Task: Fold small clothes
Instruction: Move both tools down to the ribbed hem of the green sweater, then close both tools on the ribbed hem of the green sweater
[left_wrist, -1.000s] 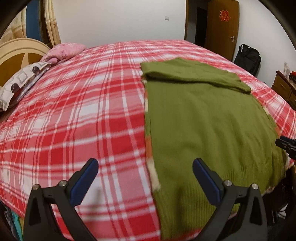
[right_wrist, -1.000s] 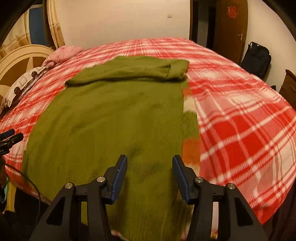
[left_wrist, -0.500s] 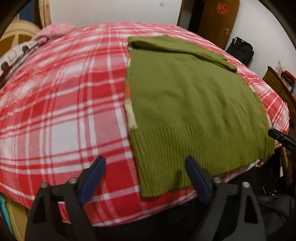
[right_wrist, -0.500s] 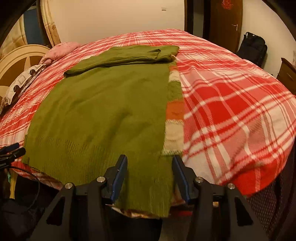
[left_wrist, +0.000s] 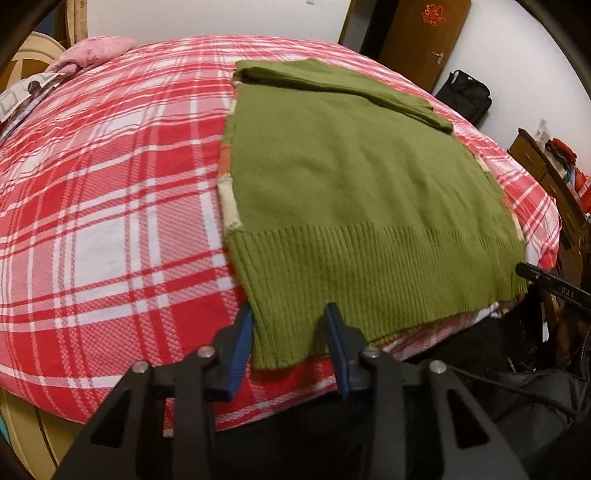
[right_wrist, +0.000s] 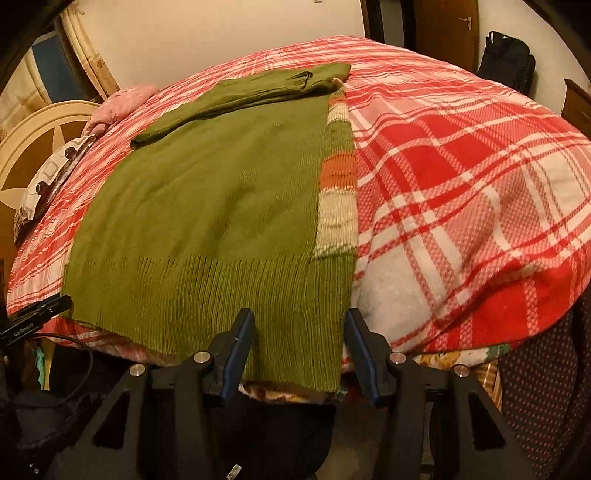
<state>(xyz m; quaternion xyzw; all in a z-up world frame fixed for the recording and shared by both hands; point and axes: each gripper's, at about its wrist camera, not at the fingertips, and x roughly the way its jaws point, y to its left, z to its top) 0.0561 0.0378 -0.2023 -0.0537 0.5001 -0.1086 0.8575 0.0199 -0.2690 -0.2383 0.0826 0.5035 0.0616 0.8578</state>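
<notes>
Green knit sweater (left_wrist: 351, 192) lies flat on the plaid bedspread (left_wrist: 110, 184), its ribbed hem at the near edge, where the left gripper (left_wrist: 288, 328) and right gripper (right_wrist: 301, 332), both released, should straddle matching corners and pinch evenly.

Left wrist cam sits just behind the left gripper (left_wrist: 288, 314), low at the near bed edge, facing forward along its fingers across the red plaid bedspread (left_wrist: 110, 177) toward the far wall and brown door (left_wrist: 424, 37). Close range: the green sweater (left_wrist: 351, 177) hem's left corner lies right between the fingertips. Right wrist cam, same setup behind the right gripper (right_wrist: 301, 319), same heading, at the hem's right corner. Both views share the whole sweater, the bedspread, the pink pillow (left_wrist: 96, 51) ahead-left and the black bag (left_wrist: 469, 96) ahead-right. Each cam catches the other gripper's tip at its frame edge.
</notes>
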